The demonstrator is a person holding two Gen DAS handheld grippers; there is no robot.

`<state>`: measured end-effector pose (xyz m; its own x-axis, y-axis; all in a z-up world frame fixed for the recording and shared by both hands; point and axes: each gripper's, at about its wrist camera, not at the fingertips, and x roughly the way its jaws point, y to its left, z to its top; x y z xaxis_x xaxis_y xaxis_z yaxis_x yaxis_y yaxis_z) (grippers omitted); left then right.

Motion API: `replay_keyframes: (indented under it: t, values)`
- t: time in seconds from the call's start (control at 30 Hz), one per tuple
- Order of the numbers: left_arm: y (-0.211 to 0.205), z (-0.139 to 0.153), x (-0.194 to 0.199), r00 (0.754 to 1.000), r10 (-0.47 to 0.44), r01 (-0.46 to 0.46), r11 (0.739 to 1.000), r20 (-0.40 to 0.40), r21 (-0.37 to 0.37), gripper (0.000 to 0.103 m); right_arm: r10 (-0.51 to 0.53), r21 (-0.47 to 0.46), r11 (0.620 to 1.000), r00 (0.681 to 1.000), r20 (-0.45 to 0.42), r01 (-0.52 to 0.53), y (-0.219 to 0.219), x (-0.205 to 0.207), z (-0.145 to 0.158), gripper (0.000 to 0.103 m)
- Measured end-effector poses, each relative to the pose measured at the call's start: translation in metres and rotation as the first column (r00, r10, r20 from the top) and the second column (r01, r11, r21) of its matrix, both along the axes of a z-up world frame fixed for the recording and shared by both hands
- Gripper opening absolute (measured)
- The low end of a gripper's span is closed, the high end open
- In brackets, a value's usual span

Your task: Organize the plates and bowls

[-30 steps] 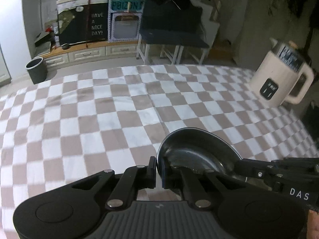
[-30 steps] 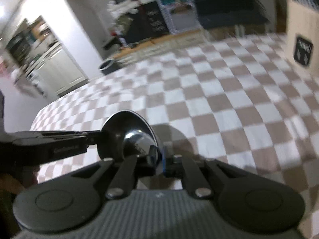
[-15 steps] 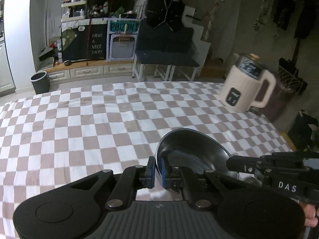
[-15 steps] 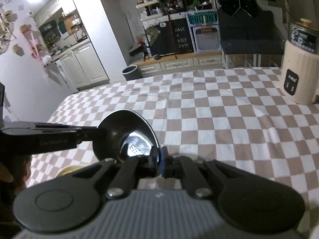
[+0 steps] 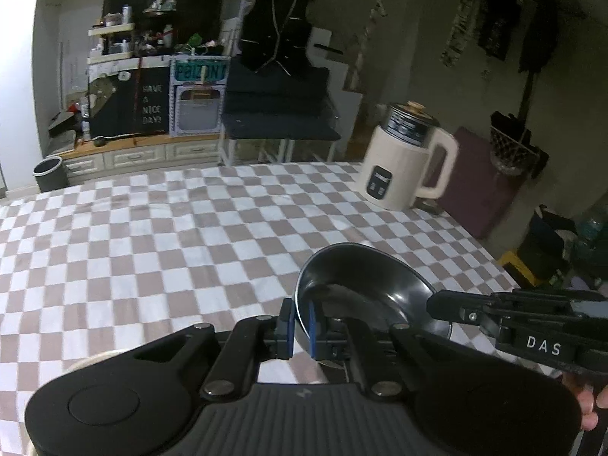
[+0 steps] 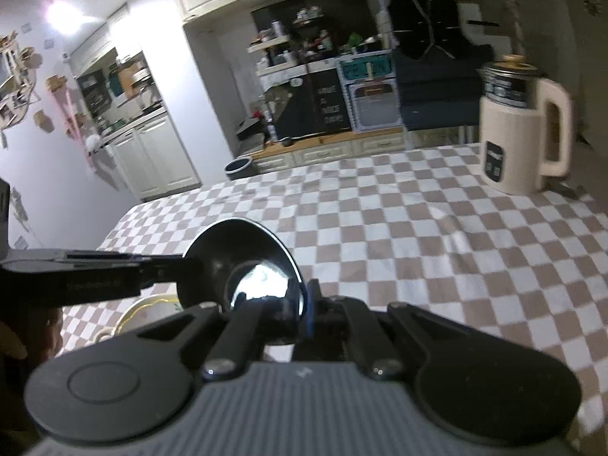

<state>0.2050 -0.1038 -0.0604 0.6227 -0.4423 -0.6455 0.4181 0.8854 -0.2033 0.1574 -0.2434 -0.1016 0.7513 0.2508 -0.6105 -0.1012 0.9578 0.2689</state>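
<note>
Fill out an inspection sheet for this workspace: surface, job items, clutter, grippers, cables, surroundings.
Surface: table under a brown and white checked cloth, mostly bare.
Job's things: one black bowl held above the cloth by both grippers; a pale plate with a gold rim shows below the left gripper.
Clutter: cream kettle at the far right edge.
Grippers: left gripper shut on the bowl's near rim; right gripper shut on the opposite rim.
Cables: nothing seen.
Surroundings: shelves, a "Have a nice day" sign, a grey bin, a hanging black vest.
</note>
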Motion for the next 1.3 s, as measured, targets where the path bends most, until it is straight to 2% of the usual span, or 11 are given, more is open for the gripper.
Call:
replay_keyframes:
  t: [0.13, 0.43, 0.77, 0.97, 1.3]
  values:
    - [-0.012, -0.01, 0.002, 1.0, -0.02, 0.02, 1.0, -0.007, 0.002, 0.008, -0.03, -0.019, 0.999, 1.0, -0.004, 0.03, -0.006, -0.007, -0.003, 0.005]
    - [-0.04, -0.054, 0.016, 0.992, -0.072, 0.079, 0.995, -0.106, 0.068, 0.008, -0.044, -0.048, 0.998, 0.999, -0.019, 0.043, -0.01, -0.014, -0.004, 0.004]
    - [-0.062, -0.081, 0.025, 0.984, -0.104, 0.126, 0.981, -0.146, 0.147, 0.008, -0.055, -0.092, 0.995, 0.99, -0.129, 0.044, -0.013, -0.001, -0.025, 0.004]
    - [-0.073, -0.091, 0.026, 0.98, -0.122, 0.149, 0.973, -0.157, 0.177, 0.008, -0.09, -0.111, 0.992, 0.97, -0.225, 0.066, -0.02, 0.012, -0.041, 0.004]
    - [-0.076, -0.095, 0.026, 0.978, -0.134, 0.163, 0.969, -0.16, 0.184, 0.008, -0.09, -0.172, 0.984, 0.951, -0.297, 0.04, -0.018, 0.025, -0.057, 0.004]
